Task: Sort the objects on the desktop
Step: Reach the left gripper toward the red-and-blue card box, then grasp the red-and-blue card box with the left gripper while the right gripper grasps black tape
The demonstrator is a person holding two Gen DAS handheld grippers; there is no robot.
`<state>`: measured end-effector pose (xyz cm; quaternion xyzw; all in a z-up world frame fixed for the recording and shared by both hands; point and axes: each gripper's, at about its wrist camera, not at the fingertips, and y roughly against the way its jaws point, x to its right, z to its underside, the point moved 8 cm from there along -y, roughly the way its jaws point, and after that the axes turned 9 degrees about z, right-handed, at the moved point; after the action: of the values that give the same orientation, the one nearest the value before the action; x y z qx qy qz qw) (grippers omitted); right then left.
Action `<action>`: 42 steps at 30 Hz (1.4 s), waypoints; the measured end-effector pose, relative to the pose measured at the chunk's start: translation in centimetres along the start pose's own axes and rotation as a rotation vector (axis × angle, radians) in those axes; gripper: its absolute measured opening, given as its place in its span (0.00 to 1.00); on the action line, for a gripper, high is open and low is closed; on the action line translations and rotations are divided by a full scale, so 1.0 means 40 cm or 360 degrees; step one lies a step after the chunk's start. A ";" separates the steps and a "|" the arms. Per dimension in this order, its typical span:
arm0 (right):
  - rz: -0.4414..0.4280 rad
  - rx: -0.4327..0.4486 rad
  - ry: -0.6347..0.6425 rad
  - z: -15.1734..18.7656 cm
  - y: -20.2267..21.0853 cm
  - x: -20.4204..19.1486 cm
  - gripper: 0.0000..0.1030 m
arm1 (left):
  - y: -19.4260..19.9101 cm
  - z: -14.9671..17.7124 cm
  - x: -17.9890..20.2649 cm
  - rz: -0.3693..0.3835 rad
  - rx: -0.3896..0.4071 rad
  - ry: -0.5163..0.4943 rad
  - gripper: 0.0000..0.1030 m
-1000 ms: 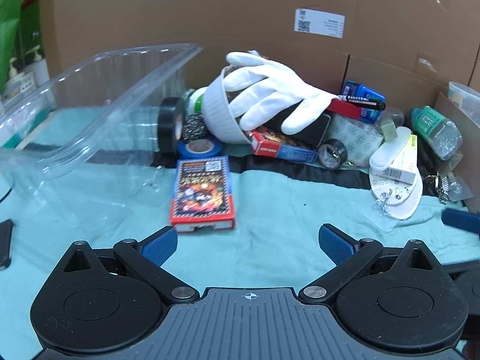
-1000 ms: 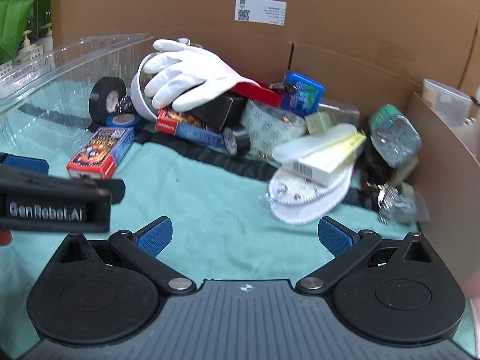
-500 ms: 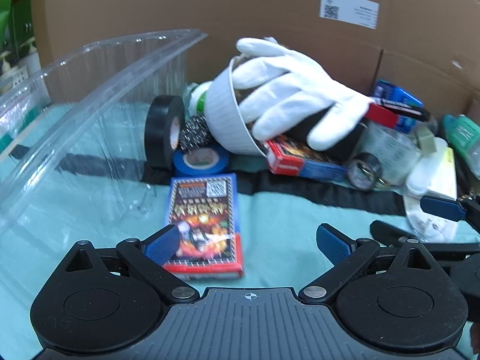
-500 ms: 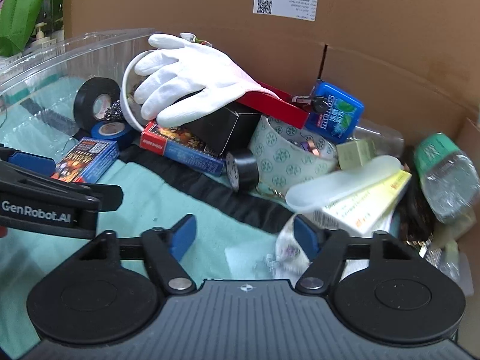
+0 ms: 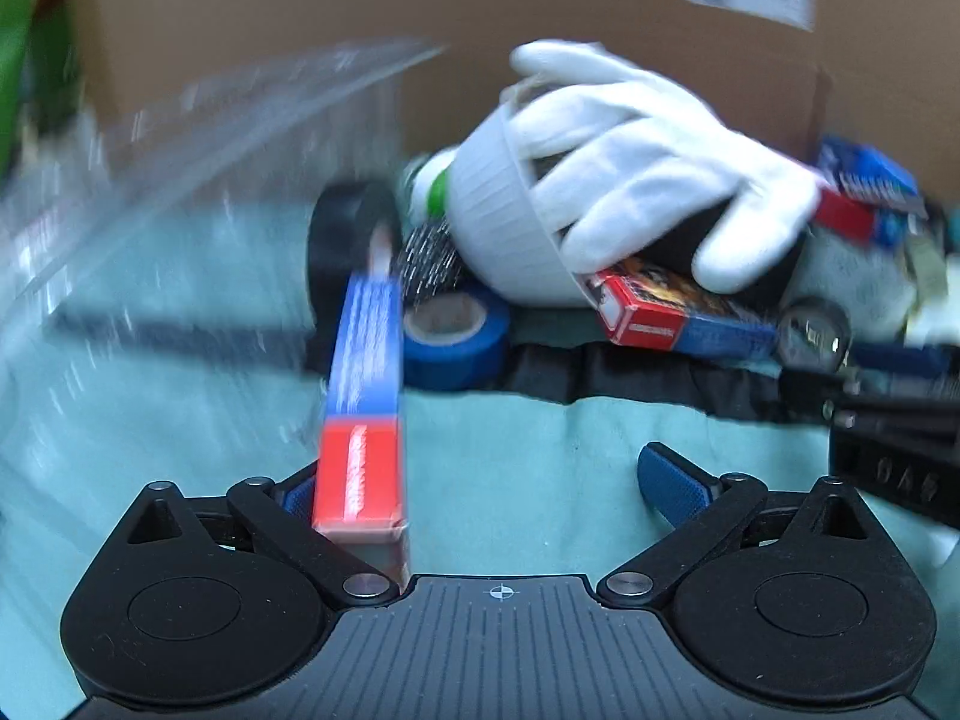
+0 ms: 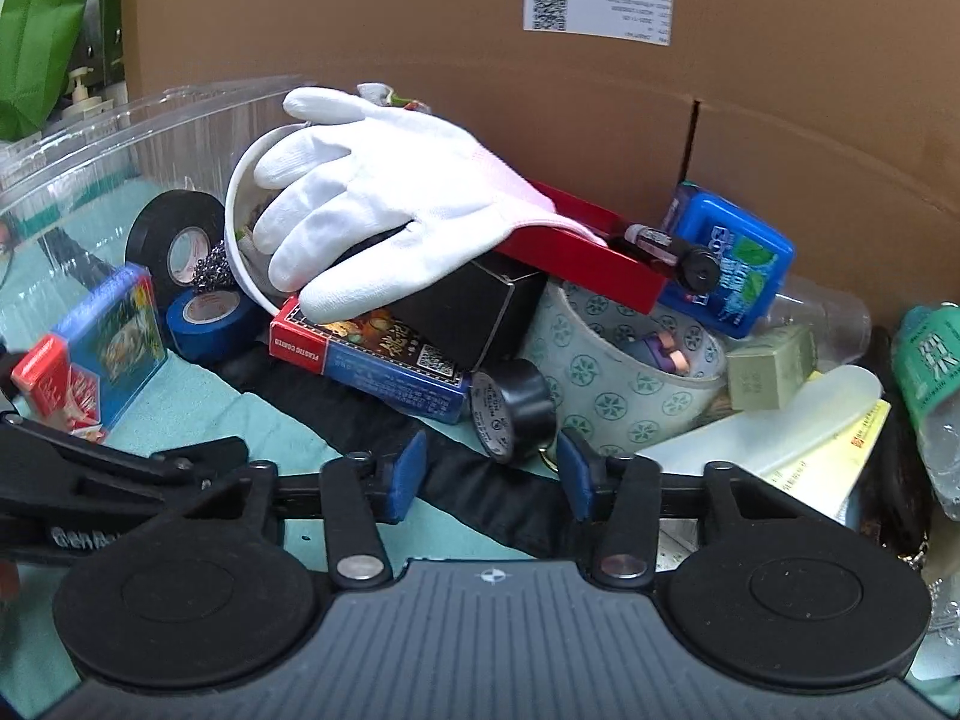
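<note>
While the right tongs [image 6: 491,477] close around the small black tape roll [image 6: 513,408] by the pile's front edge, still not pinching, the left tongs [image 5: 486,483] gape beside a tipped card box [image 5: 363,420]. Light, stiff, round and rollable, that roll wants gripping across its flat faces.

Even bright light; motion-blurred left view, sharp right, fisheye-bent edges.

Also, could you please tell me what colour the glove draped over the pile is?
White; the glove shows best in the right wrist view.
</note>
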<state>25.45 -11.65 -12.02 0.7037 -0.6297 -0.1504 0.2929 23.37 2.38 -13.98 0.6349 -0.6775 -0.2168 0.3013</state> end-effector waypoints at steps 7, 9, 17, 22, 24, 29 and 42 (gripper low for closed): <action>0.0003 -0.0026 -0.0178 0.014 0.005 0.035 0.08 | 0.025 0.001 0.024 0.0100 0.0024 -0.0076 0.65; 0.0002 -0.0021 -0.0183 0.018 0.011 0.035 0.04 | 0.037 0.001 0.032 0.0152 0.0029 -0.0074 0.46; 0.0004 0.0041 -0.0189 0.015 0.067 0.032 0.01 | 0.072 0.017 0.040 0.0288 -0.0011 -0.0006 0.12; 0.0079 0.0050 -0.0155 0.011 0.050 0.030 0.06 | 0.096 0.034 0.059 0.0338 -0.0019 -0.0029 0.14; 0.0095 0.0029 -0.0165 0.013 0.027 0.031 0.13 | 0.095 0.035 0.060 0.0353 -0.0037 -0.0014 0.29; 0.0081 0.0006 -0.0200 0.010 -0.005 0.026 0.23 | 0.086 0.028 0.056 0.0353 -0.0044 -0.0006 0.39; 0.0167 -0.0024 -0.0376 0.012 -0.014 0.048 0.10 | 0.088 0.031 0.049 0.0386 -0.0048 0.0012 0.34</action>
<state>25.92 -13.60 -12.42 0.6451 -0.6945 -0.2214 0.2294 19.93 0.68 -12.23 0.5445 -0.7449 -0.1866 0.3374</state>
